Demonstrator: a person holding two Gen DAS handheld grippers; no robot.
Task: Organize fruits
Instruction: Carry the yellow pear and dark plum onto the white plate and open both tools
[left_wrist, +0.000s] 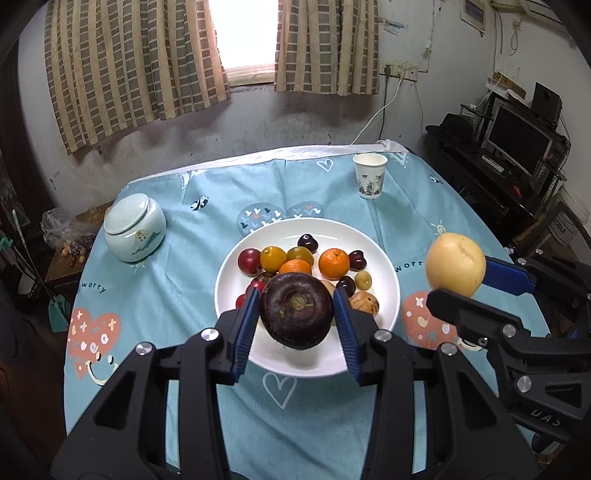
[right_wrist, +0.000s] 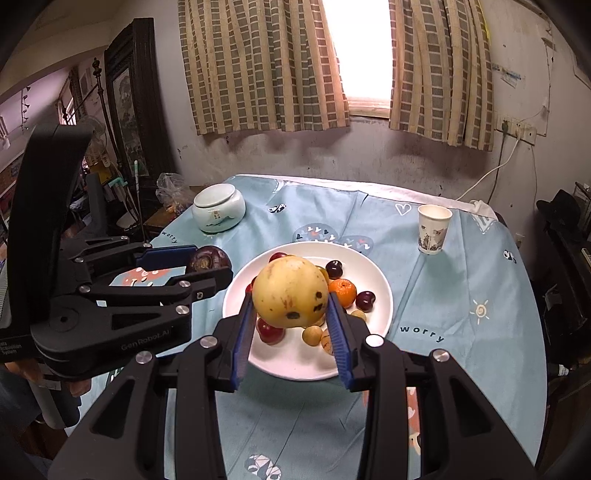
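A white plate (left_wrist: 384, 254) in the middle of the table holds several small fruits: oranges (left_wrist: 334, 263), dark plums (left_wrist: 308, 242) and yellow fruits. My left gripper (left_wrist: 295, 314) is shut on a dark purple round fruit (left_wrist: 296, 311) and holds it above the plate's near side. My right gripper (right_wrist: 291, 314) is shut on a large yellow fruit (right_wrist: 291, 297) with dark spots, above the plate (right_wrist: 380, 291). The yellow fruit (left_wrist: 455, 264) and right gripper show at the right in the left wrist view. The purple fruit (right_wrist: 208, 259) and left gripper show at the left in the right wrist view.
A pale lidded ceramic jar (left_wrist: 133, 228) stands at the table's far left. A paper cup (left_wrist: 369, 175) stands at the far right. A light blue patterned cloth (left_wrist: 177, 291) covers the round table. A monitor and shelves (left_wrist: 517, 140) stand off to the right.
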